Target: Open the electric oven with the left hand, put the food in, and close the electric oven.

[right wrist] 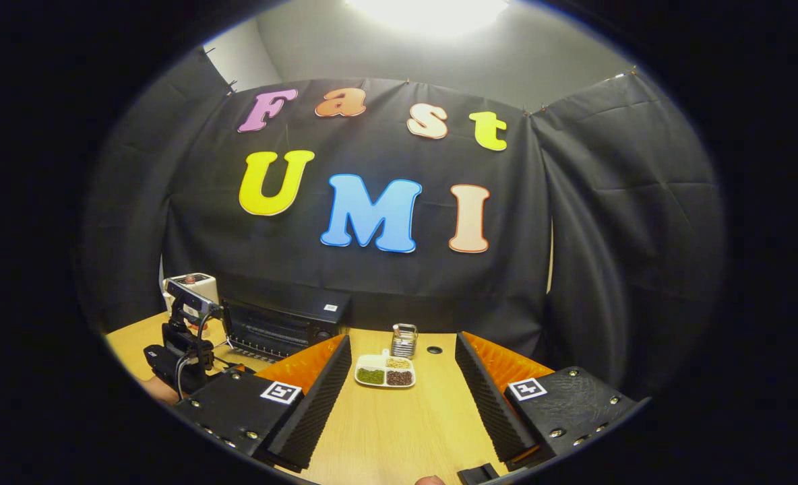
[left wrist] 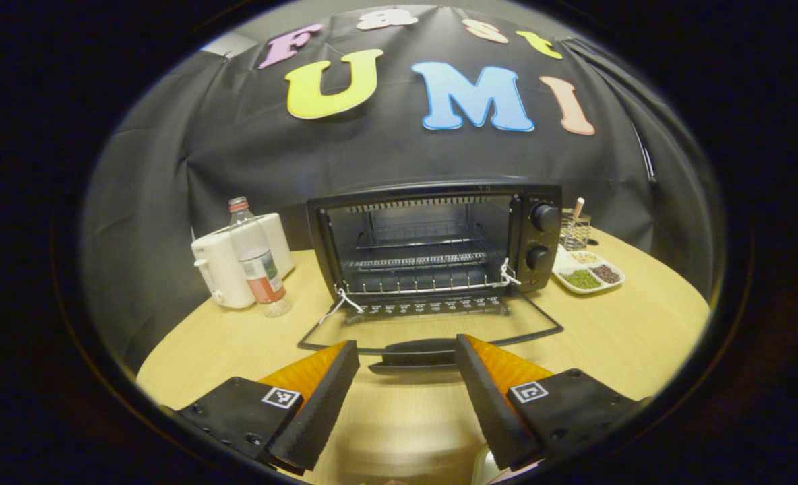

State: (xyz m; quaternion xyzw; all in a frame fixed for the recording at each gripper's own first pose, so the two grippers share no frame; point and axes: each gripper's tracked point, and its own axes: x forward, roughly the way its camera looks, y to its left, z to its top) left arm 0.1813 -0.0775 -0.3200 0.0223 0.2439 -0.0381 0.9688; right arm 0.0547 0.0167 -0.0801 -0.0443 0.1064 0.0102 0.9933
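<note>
The black electric oven (left wrist: 433, 236) stands at mid-table with its glass door (left wrist: 433, 323) folded down flat and wire racks showing inside. My left gripper (left wrist: 407, 345) is open, and the door's handle (left wrist: 412, 355) lies just past its fingertips without touching them. A white divided dish of green, dark and pale grains (left wrist: 586, 273) sits to the right of the oven. In the right gripper view the same dish (right wrist: 385, 372) lies ahead of my open, empty right gripper (right wrist: 402, 339). The oven (right wrist: 278, 327) and the left gripper (right wrist: 183, 350) are off to its left.
A white appliance (left wrist: 227, 266) and a clear plastic bottle (left wrist: 257, 263) stand left of the oven. A wire holder with sticks (left wrist: 576, 229) sits behind the dish. The round wooden table (left wrist: 641, 316) ends close to the black cloth wall.
</note>
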